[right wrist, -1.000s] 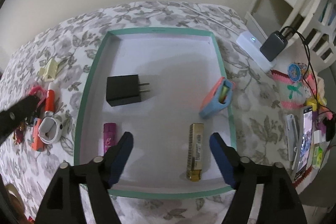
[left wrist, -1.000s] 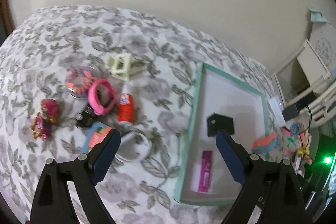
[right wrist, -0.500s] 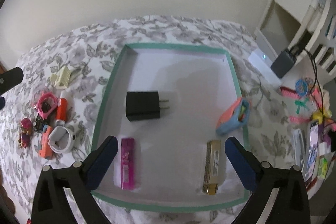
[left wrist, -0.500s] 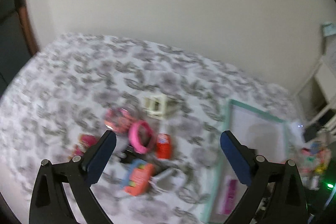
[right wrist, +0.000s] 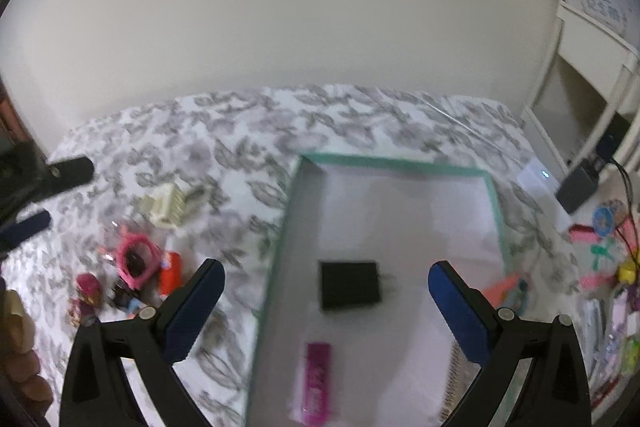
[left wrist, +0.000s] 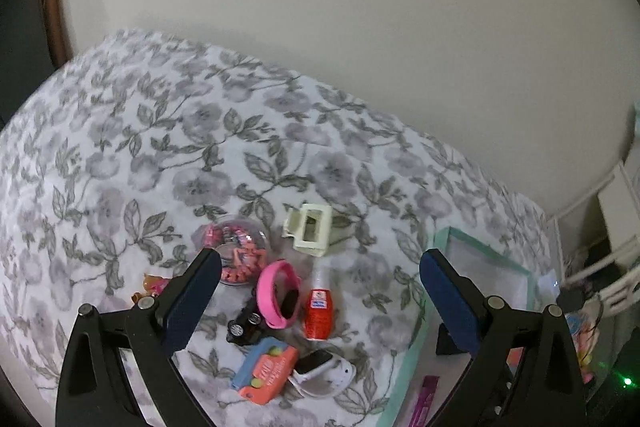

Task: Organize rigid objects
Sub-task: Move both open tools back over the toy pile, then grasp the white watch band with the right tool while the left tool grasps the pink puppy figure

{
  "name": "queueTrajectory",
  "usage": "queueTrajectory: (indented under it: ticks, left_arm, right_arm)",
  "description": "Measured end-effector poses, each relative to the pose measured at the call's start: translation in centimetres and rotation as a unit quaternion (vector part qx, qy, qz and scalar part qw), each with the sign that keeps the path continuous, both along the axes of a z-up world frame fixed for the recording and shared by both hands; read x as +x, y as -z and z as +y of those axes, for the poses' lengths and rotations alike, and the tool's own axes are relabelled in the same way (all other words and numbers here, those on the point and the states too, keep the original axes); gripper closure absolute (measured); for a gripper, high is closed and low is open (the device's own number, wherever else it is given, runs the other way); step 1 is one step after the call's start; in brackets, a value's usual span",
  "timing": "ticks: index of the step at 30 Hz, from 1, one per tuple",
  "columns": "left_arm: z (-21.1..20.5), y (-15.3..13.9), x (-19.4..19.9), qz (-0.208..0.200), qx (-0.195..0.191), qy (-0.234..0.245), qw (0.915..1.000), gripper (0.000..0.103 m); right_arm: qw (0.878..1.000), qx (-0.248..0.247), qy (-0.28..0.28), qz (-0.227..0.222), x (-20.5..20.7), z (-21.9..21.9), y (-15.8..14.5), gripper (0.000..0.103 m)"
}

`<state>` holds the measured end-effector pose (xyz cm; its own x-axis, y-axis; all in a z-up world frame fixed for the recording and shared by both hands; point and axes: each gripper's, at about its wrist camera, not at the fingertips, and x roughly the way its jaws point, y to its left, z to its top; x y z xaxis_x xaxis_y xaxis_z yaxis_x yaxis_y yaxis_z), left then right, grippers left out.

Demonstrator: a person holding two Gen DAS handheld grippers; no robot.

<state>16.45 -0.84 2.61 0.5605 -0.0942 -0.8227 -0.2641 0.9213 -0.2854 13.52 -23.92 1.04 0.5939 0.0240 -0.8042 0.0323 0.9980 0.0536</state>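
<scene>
My left gripper [left wrist: 320,267] is open and empty, held above a cluster on the floral cloth: a cream hair claw [left wrist: 308,233], a pink bracelet [left wrist: 278,293], an orange-red bottle [left wrist: 317,315], a clear ball of beads [left wrist: 238,253], a small black toy [left wrist: 244,327], an orange-and-blue toy [left wrist: 266,369] and a white shoe charm [left wrist: 320,373]. My right gripper [right wrist: 326,273] is open and empty above the green-rimmed tray [right wrist: 394,163], which holds a black charger [right wrist: 349,291], a magenta lighter [right wrist: 316,383], a gold lighter [right wrist: 452,383] and an orange-and-blue case [right wrist: 508,291].
A small doll [right wrist: 84,297] lies left of the cluster. A white hub [right wrist: 538,177] and a black adapter [right wrist: 576,187] sit right of the tray. Colourful clutter [right wrist: 608,267] fills the right edge. A white shelf [right wrist: 596,59] stands at the back right. A plain wall runs behind.
Both grippers have pulled back and tilted up, so more wall shows. The left one now faces the loose cluster rather than the tray. No object has moved.
</scene>
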Motion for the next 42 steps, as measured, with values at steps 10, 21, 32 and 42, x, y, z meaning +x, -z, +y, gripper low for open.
queueTrajectory:
  ticks: [10, 21, 32, 42]
  left_arm:
    - [7.4, 1.6, -0.9, 0.029, -0.03, -0.058, 0.9974, 0.004]
    - [10.9, 4.2, -3.3, 0.06, -0.046, -0.103, 0.9918, 0.004]
    - [12.4, 7.9, -4.0, 0.117, 0.001, -0.107, 0.9874, 0.004]
    - [11.2, 11.0, -3.2, 0.169, 0.006, -0.089, 0.9816, 0.004]
  right_arm:
    - [0.996, 0.023, -0.086, 0.022, 1.1, 6.1, 1.2, 0.0]
    - [0.982, 0.0, -0.157, 0.105, 0.2, 10.3, 5.7, 0.002]
    - [0.97, -0.007, -0.188, 0.154, -0.4, 11.9, 8.9, 0.01]
    - [0.963, 0.003, -0.203, 0.18, -0.6, 12.2, 10.4, 0.014]
